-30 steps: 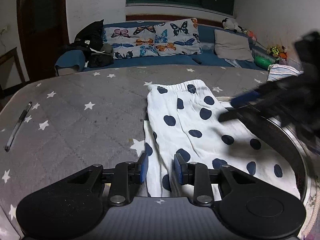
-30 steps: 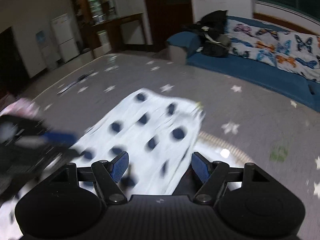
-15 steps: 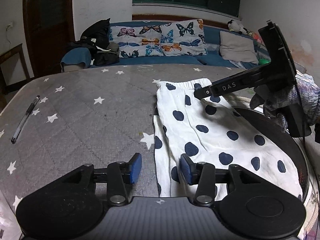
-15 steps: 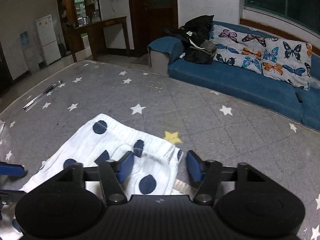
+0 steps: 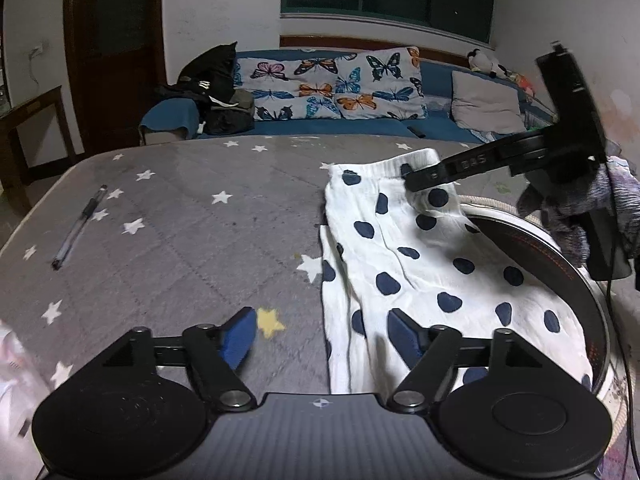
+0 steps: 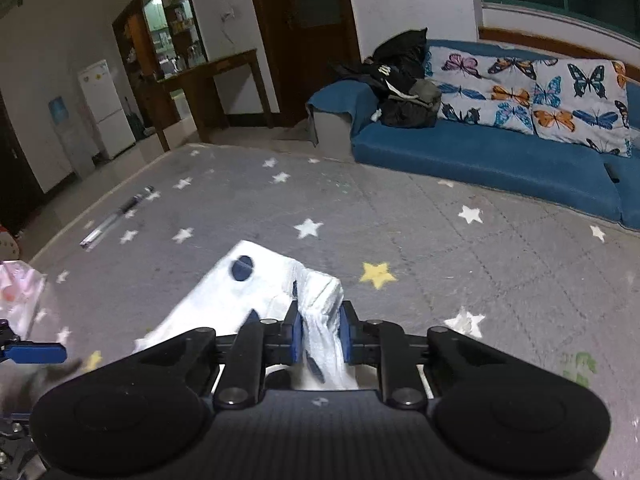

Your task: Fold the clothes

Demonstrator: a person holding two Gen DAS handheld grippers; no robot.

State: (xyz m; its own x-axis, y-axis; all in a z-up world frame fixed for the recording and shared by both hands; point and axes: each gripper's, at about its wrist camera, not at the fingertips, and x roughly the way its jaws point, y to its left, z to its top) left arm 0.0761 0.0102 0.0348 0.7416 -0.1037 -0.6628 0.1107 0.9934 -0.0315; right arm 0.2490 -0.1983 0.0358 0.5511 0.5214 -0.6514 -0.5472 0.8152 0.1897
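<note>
Right gripper (image 6: 319, 334) angles down at frame bottom centre, jaws closing with the bunched waistband of the white dotted pants (image 5: 404, 256) pinched between the pads. Left gripper (image 5: 322, 338) tilts down low in its frame, jaws opening wide, hem edge between them but untouched. Pants lie flat, right of centre on the grey star-print cover (image 5: 180, 240), partly over a round dark tray (image 5: 560, 264).

Star-print grey mat (image 5: 192, 216): dotted trousers (image 5: 420, 264), pen (image 5: 78, 228)
</note>
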